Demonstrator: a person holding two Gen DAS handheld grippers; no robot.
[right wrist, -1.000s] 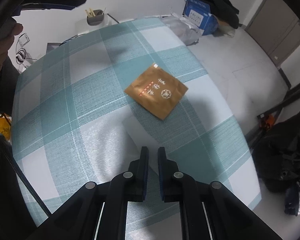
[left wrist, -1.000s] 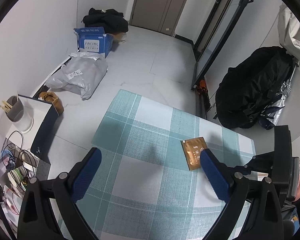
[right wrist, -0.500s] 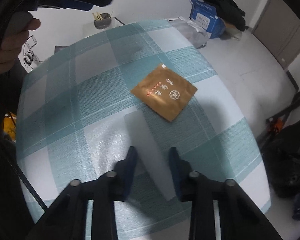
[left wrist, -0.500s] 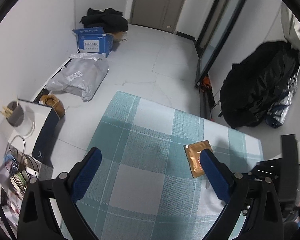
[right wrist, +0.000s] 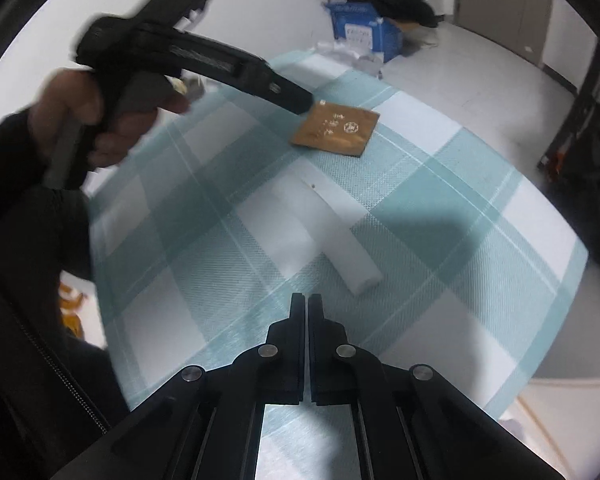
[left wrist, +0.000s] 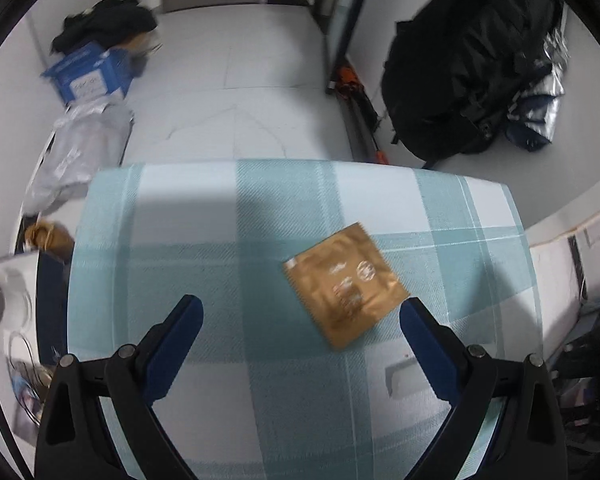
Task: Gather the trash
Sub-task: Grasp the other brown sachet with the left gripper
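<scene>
A flat brown foil packet (left wrist: 346,282) lies on the teal and white checked tablecloth (left wrist: 220,240). My left gripper (left wrist: 300,312) is open wide and hovers over the cloth, the packet just ahead between its fingers, nearer the right one. In the right wrist view the packet (right wrist: 338,128) lies far ahead, with the left gripper's tip (right wrist: 300,102) just beside it. A white strip (right wrist: 332,236) lies on the cloth ahead of my right gripper (right wrist: 308,300), which is shut and empty.
On the floor beyond the table are a blue cardboard box (left wrist: 90,74), a grey plastic bag (left wrist: 80,152) and a black backpack (left wrist: 468,64). A small side table with cables (left wrist: 8,320) stands left of the table. The table's far edge (left wrist: 300,162) is near.
My left gripper swung right and down toward the packet, which now sits between its fingers. My right gripper opened briefly, then shut again, and pulled back; the white strip now lies ahead of it.
</scene>
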